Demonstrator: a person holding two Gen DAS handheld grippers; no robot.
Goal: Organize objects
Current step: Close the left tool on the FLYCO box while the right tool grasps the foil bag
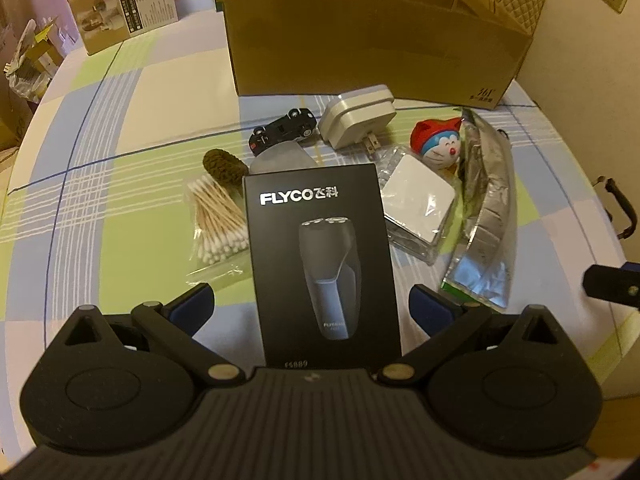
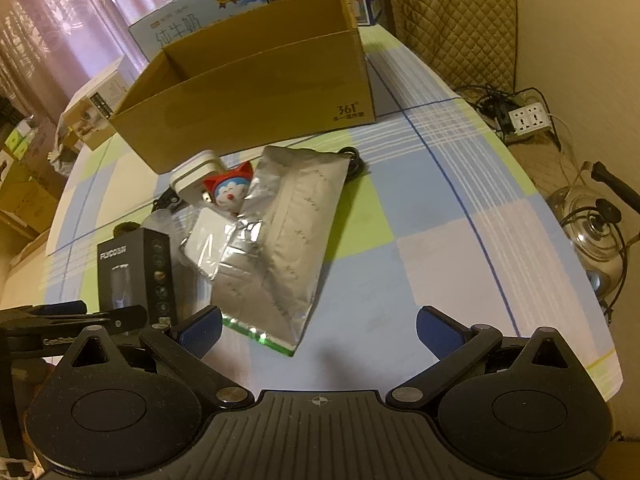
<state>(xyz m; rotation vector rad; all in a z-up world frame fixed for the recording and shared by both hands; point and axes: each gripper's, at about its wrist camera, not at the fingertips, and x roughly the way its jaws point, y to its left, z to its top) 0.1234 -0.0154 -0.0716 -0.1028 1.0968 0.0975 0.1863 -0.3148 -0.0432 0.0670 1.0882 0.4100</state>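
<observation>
A black FLYCO shaver box point(image 1: 320, 256) stands upright between the wide-open jaws of my left gripper point(image 1: 312, 312); the pads do not touch it. It also shows in the right wrist view point(image 2: 136, 276). Behind it lie cotton swabs point(image 1: 218, 216), a toy car point(image 1: 282, 126), a white plug adapter point(image 1: 358, 116), a Doraemon figure point(image 1: 438, 144), a white square in clear wrap point(image 1: 418, 204) and a silver foil bag point(image 2: 284, 240). An open cardboard box point(image 2: 256, 92) stands at the back. My right gripper point(image 2: 318, 330) is open and empty, just in front of the foil bag.
The table has a checked cloth point(image 2: 440, 220). Milk cartons point(image 2: 192, 12) and a small product box point(image 1: 124, 4) stand at the back. A padded chair point(image 2: 452, 20), a power strip point(image 2: 530, 118) and a glass kettle point(image 2: 596, 224) are to the right of the table.
</observation>
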